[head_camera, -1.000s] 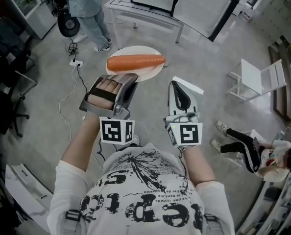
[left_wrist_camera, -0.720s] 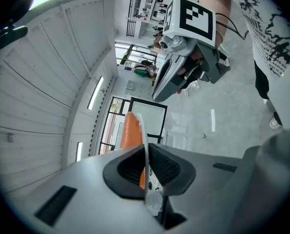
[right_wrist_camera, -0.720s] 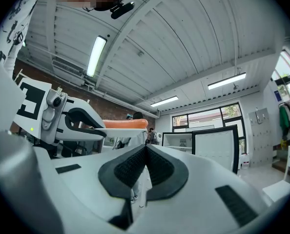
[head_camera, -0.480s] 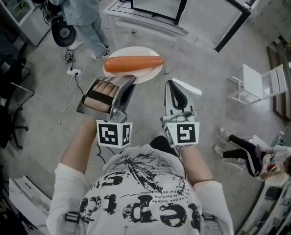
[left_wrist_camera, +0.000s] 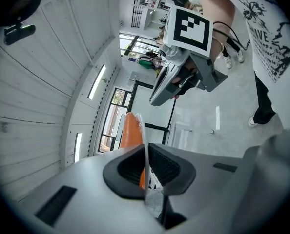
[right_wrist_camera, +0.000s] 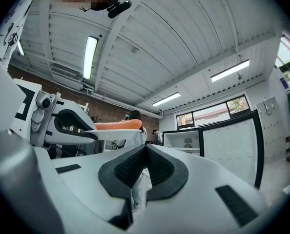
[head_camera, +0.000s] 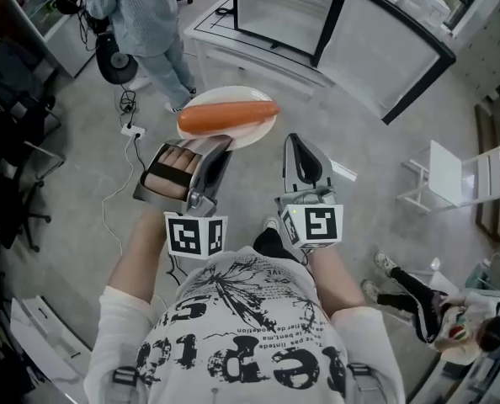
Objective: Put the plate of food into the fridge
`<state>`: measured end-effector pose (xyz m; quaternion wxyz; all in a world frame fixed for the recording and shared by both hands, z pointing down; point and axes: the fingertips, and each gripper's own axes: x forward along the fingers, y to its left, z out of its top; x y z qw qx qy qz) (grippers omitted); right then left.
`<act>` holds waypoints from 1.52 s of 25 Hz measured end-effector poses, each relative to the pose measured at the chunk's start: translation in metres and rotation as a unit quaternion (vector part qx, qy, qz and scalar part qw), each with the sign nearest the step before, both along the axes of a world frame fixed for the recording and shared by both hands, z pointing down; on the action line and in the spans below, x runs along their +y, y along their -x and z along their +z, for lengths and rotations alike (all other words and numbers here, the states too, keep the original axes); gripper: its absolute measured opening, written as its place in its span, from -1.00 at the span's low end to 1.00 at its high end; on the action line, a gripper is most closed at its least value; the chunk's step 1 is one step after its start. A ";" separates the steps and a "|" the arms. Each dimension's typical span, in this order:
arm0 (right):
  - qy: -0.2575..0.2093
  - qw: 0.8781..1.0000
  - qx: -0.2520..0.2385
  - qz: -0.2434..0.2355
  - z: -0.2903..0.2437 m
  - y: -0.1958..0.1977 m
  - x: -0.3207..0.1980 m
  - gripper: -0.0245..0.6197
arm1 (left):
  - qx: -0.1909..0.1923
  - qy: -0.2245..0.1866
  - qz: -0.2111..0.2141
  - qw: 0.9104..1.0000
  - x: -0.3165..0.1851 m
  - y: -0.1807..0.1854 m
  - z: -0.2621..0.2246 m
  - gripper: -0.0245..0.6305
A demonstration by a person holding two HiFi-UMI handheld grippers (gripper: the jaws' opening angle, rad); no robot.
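A white plate (head_camera: 233, 129) carries a long orange sausage (head_camera: 227, 116). My left gripper (head_camera: 219, 144) is shut on the plate's near rim and holds it level in the air. In the left gripper view the plate's rim (left_wrist_camera: 145, 155) runs edge-on between the pads, with the sausage (left_wrist_camera: 130, 130) beyond. My right gripper (head_camera: 295, 141) hovers just right of the plate, shut and empty, its pads (right_wrist_camera: 159, 167) meeting. The fridge (head_camera: 279, 2) stands ahead with its door (head_camera: 385, 49) swung open to the right; it also shows in the right gripper view as fridge (right_wrist_camera: 181, 139) and door (right_wrist_camera: 230, 145).
A person in a light blue shirt (head_camera: 145, 15) stands left of the fridge. A power strip and cables (head_camera: 132, 108) lie on the floor at left. A white folding chair (head_camera: 456, 175) stands at right, and another person (head_camera: 439, 310) sits low at the right.
The open fridge has come closer and lower in the head view. Both grippers keep their pose, the left one still holding the plate.
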<state>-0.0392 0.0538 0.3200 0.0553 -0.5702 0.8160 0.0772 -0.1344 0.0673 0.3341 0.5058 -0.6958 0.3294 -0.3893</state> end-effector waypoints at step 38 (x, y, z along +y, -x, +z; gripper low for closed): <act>0.006 0.997 0.017 0.074 0.007 -0.105 -0.372 -0.92 | -0.013 0.009 0.078 0.997 -0.401 -0.108 0.004 -0.84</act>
